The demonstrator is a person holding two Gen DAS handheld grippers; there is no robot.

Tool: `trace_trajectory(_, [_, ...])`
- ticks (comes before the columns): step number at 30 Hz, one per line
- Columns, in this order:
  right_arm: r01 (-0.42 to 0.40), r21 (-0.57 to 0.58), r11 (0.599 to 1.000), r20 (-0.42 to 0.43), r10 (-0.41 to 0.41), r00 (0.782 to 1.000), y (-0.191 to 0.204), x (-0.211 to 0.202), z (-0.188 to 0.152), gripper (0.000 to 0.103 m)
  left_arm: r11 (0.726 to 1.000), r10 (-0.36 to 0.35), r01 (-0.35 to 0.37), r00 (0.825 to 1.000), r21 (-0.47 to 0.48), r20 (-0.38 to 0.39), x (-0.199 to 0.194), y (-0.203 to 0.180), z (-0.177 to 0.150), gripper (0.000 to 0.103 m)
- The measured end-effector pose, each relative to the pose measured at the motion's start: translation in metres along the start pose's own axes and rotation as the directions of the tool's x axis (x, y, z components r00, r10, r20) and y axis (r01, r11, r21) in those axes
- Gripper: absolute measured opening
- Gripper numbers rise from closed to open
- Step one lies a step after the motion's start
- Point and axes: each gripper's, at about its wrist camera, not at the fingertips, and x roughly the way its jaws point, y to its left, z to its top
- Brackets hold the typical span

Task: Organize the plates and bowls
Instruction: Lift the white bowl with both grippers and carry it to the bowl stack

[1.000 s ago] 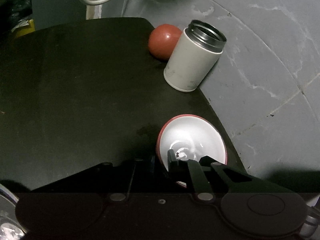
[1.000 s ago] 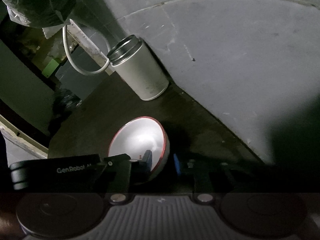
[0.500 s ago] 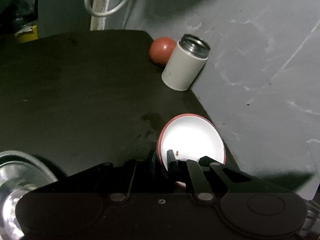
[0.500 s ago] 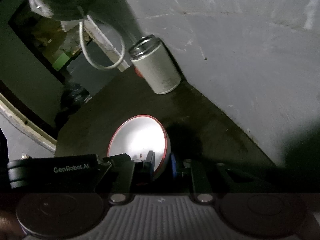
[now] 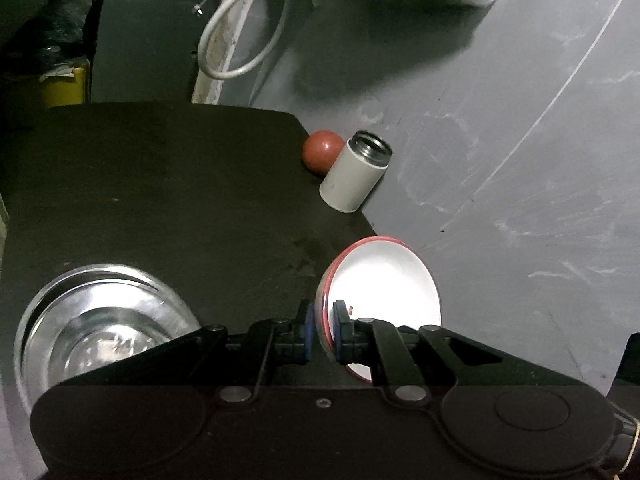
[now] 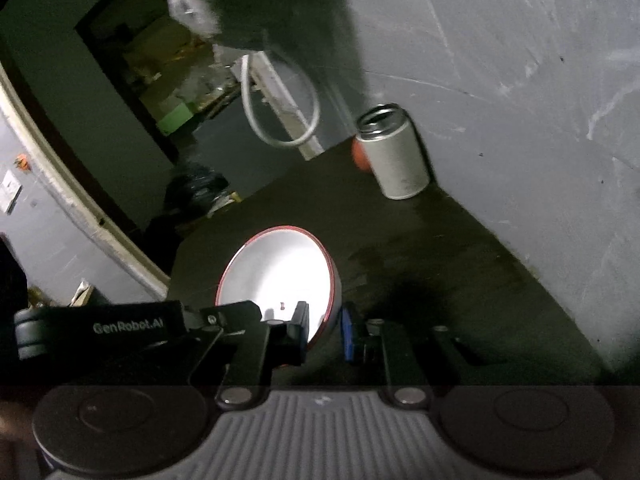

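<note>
Red-rimmed bowl, lower centre of the left wrist view, is clamped by its rim in the left gripper. A second red-rimmed bowl, lower centre of the right view, is pinched likewise by the right gripper. Risk: both are thin rim holds on tilted bowls, so a jolt could slip one onto the dark table or the steel bowl at lower left.

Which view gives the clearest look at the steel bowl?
The left wrist view: the steel bowl sits on the dark table, lower left, partly behind the left gripper. The right wrist view does not show it.
</note>
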Motion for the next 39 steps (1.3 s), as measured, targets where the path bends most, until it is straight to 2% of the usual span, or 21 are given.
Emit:
trace_trajectory(12, [-0.053, -0.123, 0.991, -0.069, 0.045, 0.997, 0.059, -0.041, -0.036, 0.019, 0.999, 0.002, 0.000, 0.999, -0.049, 0.032, -0.067, 0.032, -0.044, 0.010])
trace_trajectory(20, [-0.081, -0.202, 0.976, -0.136, 0.054, 0.989, 0.092, -0.056, -0.066, 0.020, 0.997, 0.009, -0.008, 1.000, -0.074, 0.017, -0.095, 0.046, -0.069, 0.010])
trace_trajectory(31, [-0.094, -0.258, 0.962, -0.217, 0.037, 0.975, 0.110, -0.069, -0.092, 0.020, 0.997, 0.011, -0.014, 0.999, -0.073, -0.041, -0.107, 0.054, -0.095, 0.010])
trace_trajectory(39, [-0.088, -0.275, 0.957, -0.272, 0.010, 0.962, 0.114, -0.067, -0.100, 0.020, 0.997, 0.023, -0.027, 0.998, -0.074, -0.065, -0.108, 0.055, -0.102, 0.010])
